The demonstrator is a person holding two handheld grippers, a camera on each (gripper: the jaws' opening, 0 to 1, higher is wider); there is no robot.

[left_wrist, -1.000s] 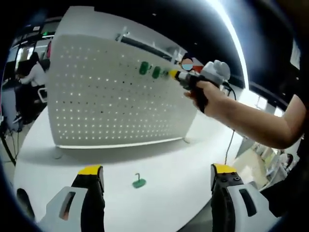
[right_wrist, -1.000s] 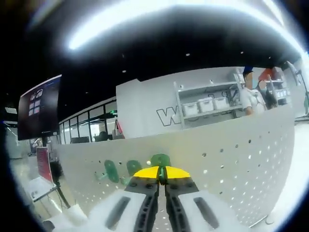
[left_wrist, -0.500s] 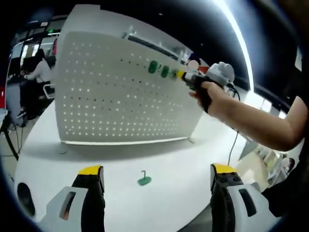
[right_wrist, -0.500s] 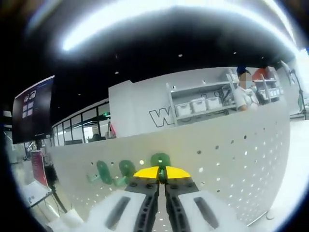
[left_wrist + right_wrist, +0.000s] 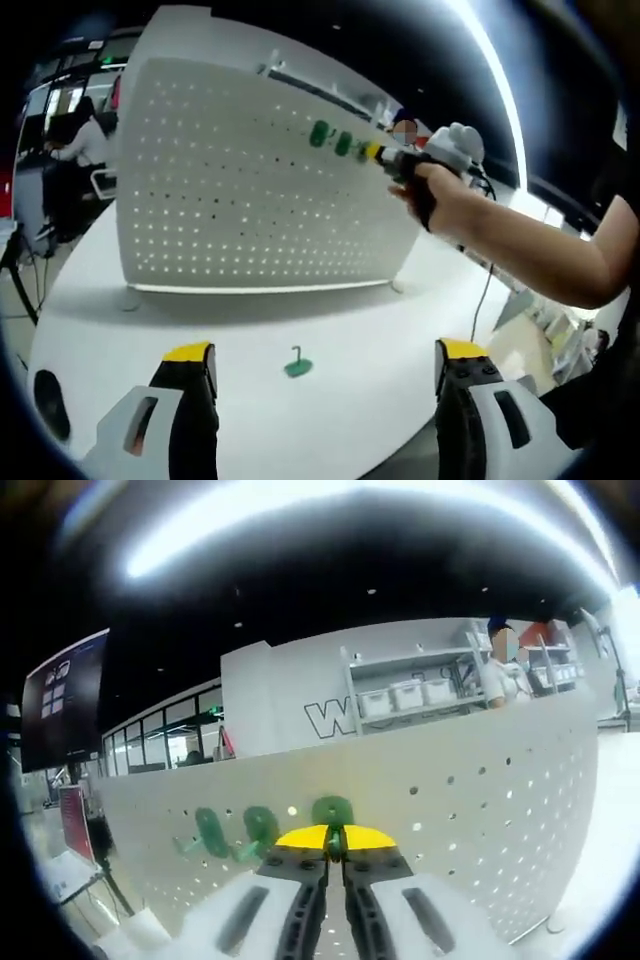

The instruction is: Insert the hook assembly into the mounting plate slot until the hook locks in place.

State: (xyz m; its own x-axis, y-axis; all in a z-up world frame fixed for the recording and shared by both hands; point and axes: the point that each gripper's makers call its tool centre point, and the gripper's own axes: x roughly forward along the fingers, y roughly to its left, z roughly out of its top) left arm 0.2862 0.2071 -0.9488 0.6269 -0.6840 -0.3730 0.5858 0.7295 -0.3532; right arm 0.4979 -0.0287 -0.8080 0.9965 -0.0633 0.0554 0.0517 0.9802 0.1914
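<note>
The right tool [image 5: 335, 836] is closed on a green hook [image 5: 332, 811] at the pegboard [image 5: 250, 190], beside two mounted hooks [image 5: 235, 830]. The left tool [image 5: 320, 365] is held wide open, empty, above a spare hook [image 5: 297, 365] on the tabletop [image 5: 380, 330].

In the right gripper view, the right gripper [image 5: 334, 842] presses its yellow-tipped fingers [image 5: 300, 838] together in front of the white perforated metal mounting plate [image 5: 480, 800], covering the lower half of a round green plastic hook base [image 5: 332, 809]; whether anything sits between them cannot be told. In the left gripper view, that gripper's tips meet the plate near two green hook bases [image 5: 331, 138], too small to make out. The plate's left edge is cut off.
</note>
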